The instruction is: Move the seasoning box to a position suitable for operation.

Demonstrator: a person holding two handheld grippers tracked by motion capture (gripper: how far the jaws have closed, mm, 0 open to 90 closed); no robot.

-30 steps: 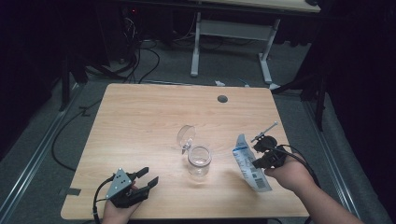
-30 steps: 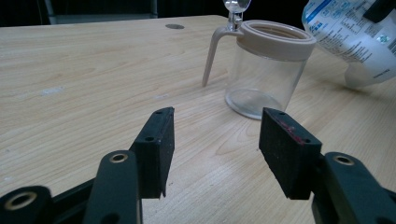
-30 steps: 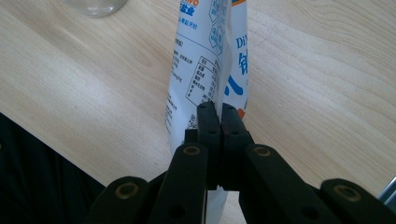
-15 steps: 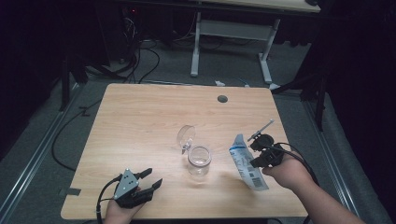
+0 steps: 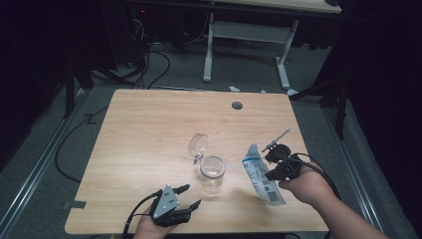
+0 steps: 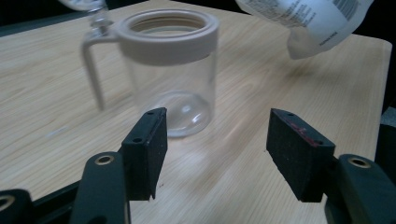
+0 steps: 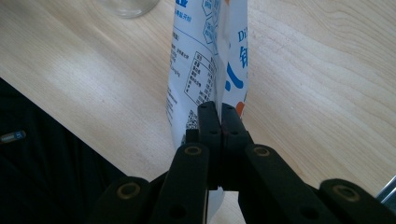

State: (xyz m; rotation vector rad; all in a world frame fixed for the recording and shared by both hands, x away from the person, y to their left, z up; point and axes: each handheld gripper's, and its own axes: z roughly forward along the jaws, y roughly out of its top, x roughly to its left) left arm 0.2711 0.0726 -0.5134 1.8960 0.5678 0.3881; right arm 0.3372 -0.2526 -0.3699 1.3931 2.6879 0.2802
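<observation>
With its jaws just opened wide and empty, the left gripper (image 6: 212, 154) could topple the light jar (image 6: 170, 70) while the right gripper (image 7: 218, 122) pinches the pouch (image 7: 210, 60).

tabletop (image 5: 149, 129): light wood grain, rectangular with rounded corners, standing on a grey carpeted floor (image 5: 59, 164)
hole: a small dark round grommet (image 5: 237, 105) near the far edge
jar: a clear glass jar (image 5: 212, 172) stands upright on the tabletop, towards the near side of the middle
lid: its hinged clear lid (image 5: 198, 146) is swung open on the jar's far-left side
</observation>
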